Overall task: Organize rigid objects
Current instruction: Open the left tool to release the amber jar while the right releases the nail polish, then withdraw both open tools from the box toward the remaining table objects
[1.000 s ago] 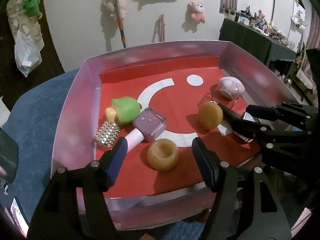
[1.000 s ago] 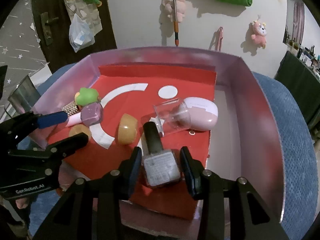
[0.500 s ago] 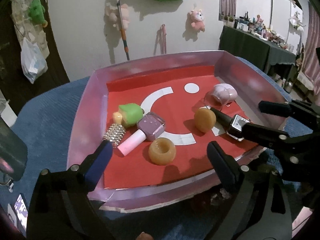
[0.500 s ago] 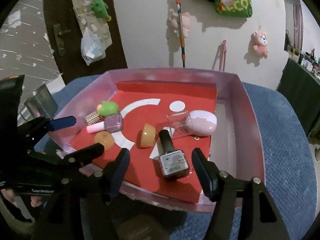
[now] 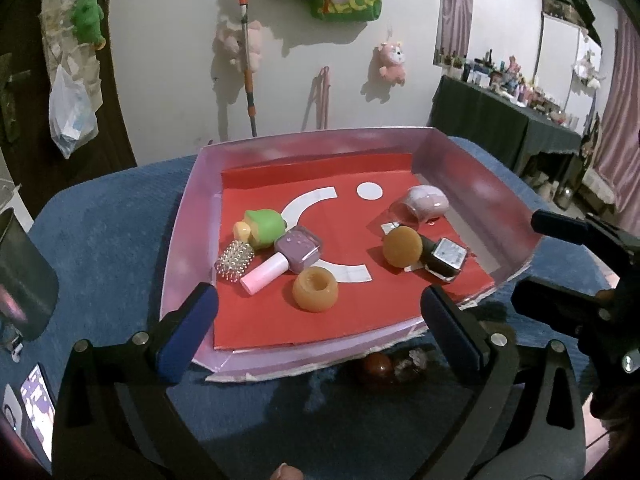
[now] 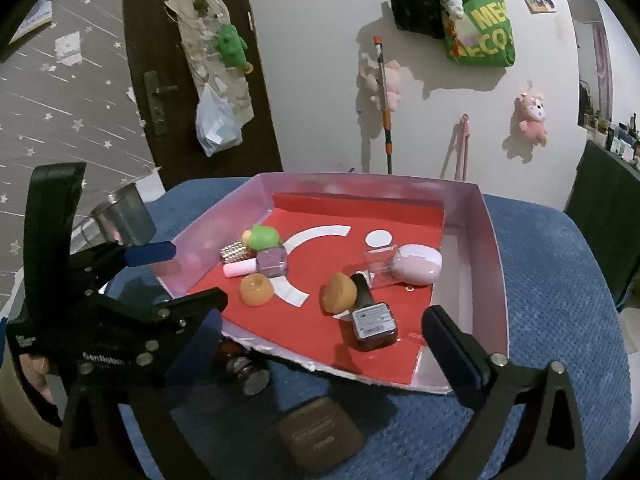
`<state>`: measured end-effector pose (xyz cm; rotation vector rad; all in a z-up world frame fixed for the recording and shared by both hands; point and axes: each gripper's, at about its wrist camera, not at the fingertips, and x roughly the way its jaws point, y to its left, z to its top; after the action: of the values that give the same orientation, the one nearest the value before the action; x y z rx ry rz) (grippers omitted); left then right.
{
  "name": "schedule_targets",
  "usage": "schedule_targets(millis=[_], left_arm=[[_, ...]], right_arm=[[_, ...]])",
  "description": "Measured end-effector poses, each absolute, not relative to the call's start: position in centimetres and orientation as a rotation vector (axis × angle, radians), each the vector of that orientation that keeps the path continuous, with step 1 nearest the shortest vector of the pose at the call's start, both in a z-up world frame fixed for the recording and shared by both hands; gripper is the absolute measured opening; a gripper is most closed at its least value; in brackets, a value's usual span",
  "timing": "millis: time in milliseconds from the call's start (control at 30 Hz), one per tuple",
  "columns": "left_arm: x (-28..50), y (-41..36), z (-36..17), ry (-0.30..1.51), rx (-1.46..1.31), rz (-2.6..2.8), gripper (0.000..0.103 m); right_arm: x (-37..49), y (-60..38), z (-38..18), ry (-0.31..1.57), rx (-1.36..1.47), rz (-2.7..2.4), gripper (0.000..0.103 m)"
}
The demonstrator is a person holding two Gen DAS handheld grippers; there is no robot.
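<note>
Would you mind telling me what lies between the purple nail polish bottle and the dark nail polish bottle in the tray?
An orange dome-shaped piece lies between the purple nail polish bottle and the dark nail polish bottle, touching the dark one; both wrist views show this.

Both wrist views near, angled down from front edge; share tray (image 5: 476, 184) (image 6: 492, 240), perhaps fully.

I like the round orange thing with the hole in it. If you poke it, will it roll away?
Probably not far. The orange ring sits flat on the red mat, hole facing up, so a poke would likely slide it. It looks squat and rubbery, so it should grip rather than skid. Tipped on edge, it might roll.
</note>
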<state>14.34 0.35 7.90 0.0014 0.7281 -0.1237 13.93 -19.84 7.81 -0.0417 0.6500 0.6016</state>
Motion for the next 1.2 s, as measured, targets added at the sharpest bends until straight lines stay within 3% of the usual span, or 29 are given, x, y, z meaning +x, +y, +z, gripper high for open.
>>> schedule_targets(millis=[533,1200], left_arm=[[11.0,0.5,7.4,0.739,-0.034,-0.139,0.103],[10.7,-1.0,3.8,0.834,-0.050,-0.165,0.103]], right_arm=[[11.3,-21.1,7.2,0.645,-0.037,0.614,0.103],[9.4,-21.4,2.1,0.751,-0.121,0.561,0.103]])
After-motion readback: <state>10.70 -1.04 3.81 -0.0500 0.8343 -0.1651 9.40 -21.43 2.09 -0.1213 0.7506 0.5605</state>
